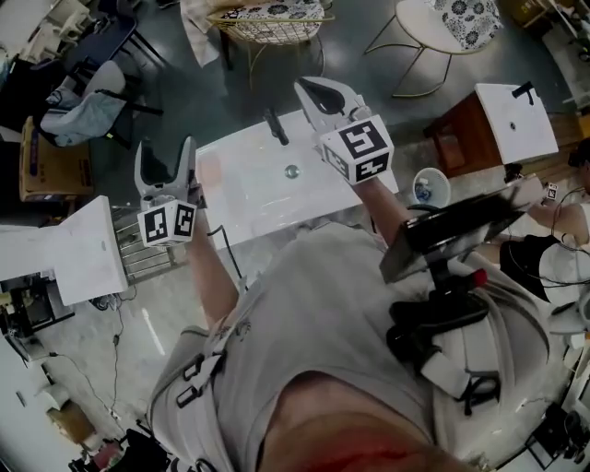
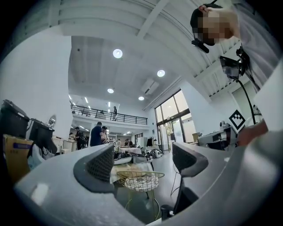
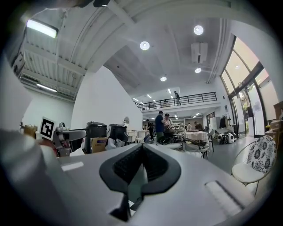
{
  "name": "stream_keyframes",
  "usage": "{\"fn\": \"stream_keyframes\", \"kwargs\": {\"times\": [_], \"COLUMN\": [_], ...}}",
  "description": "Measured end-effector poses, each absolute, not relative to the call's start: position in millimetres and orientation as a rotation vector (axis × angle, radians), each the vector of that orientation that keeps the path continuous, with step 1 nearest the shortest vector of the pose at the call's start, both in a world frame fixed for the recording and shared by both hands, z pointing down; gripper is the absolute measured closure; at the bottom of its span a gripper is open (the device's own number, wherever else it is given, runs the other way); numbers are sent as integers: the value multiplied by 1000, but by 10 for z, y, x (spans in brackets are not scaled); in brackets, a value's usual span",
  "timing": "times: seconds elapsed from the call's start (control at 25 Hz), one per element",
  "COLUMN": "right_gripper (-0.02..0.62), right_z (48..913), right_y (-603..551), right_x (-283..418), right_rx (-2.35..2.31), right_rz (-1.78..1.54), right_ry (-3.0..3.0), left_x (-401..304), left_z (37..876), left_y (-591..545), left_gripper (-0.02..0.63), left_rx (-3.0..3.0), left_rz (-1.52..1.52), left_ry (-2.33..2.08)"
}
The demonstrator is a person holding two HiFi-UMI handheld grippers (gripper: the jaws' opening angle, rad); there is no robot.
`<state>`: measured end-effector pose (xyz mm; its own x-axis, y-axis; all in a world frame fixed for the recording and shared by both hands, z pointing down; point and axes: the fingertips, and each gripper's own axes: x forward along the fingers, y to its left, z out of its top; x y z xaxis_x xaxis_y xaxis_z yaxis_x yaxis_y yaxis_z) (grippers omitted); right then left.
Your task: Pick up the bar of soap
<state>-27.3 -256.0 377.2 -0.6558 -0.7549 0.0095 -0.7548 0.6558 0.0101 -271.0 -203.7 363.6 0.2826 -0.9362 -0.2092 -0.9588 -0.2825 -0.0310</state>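
I cannot make out a bar of soap in any view. In the head view a white sink top [image 1: 249,189] lies in front of me, with a black faucet [image 1: 275,126] and a round drain [image 1: 292,171]. My left gripper [image 1: 166,147] is held up at the sink's left edge with its jaws wide apart. In the left gripper view the left gripper [image 2: 143,161] holds nothing and looks out into the room. My right gripper [image 1: 311,88] is raised over the sink's far right part. The right gripper [image 3: 141,150] has its pads together with nothing between them.
A gold wire chair [image 1: 267,23] and a round pale seat [image 1: 442,23] stand beyond the sink. A wooden cabinet with a white top [image 1: 512,120] is to the right, with a small bowl [image 1: 429,187] near it. A white box [image 1: 88,253] and a metal rack [image 1: 147,256] sit at the left.
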Motion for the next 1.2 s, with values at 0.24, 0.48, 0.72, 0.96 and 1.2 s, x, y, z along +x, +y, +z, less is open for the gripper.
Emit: {"fn": "stream_keyframes", "kwargs": {"times": [0.24, 0.48, 0.72, 0.96, 1.2], "right_gripper": [594, 594, 594, 594, 595], "right_z": [3870, 3894, 3952, 3995, 4066], "right_y": [-2425, -2364, -2345, -2328, -2243], "right_x": [-285, -364, -347, -309, -391], "right_rx": [1302, 1311, 1316, 1302, 1195], "right_rz": [45, 49, 69, 41, -7], "right_ry": [-2861, -2850, -2837, -2813, -2798], "left_x": [-2692, -2710, -2604, -2458, -2350], "left_z": [3708, 3714, 3819, 3861, 3941], "left_y": [-1925, -1919, -1895, -1994, -2023], "left_gripper": [189, 190, 609, 609, 609], "left_rx": [-2415, -2443, -2477, -2541, -2591], "left_rz": [243, 244, 158, 184, 209], "left_ry": [1805, 1781, 1733, 1687, 1651]}}
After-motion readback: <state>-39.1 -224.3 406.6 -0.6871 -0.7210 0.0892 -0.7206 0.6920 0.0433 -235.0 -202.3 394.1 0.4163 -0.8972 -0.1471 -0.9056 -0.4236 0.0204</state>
